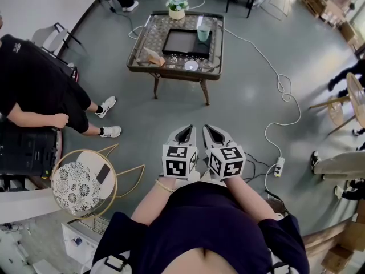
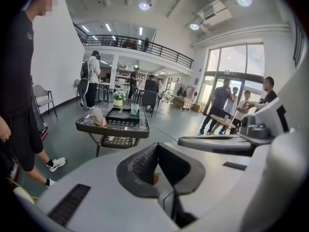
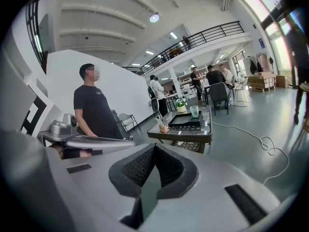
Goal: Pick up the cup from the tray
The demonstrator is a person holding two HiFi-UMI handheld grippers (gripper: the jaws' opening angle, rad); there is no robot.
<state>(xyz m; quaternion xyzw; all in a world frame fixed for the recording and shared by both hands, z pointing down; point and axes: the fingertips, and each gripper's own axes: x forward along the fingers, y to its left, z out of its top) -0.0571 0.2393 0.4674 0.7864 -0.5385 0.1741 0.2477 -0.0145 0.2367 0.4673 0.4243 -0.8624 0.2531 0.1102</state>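
Cup [image 1: 203, 33], pale green, upright at far right corner of black tray [image 1: 179, 41], on glass-topped table [image 1: 171, 71] far across grey floor. At left, person in dark shirt [image 1: 28, 79] standing; round patterned seat [image 1: 82, 182] near left. Left gripper [image 1: 185, 132] close to body, jaws closed tip to tip, nothing between. Right gripper [image 1: 213, 132] just beside it, jaws likewise pressed together, empty. Both pointing toward table, well apart from cup. White cable [image 1: 280, 87] trailing over floor at right, down to power strip [image 1: 278, 166].
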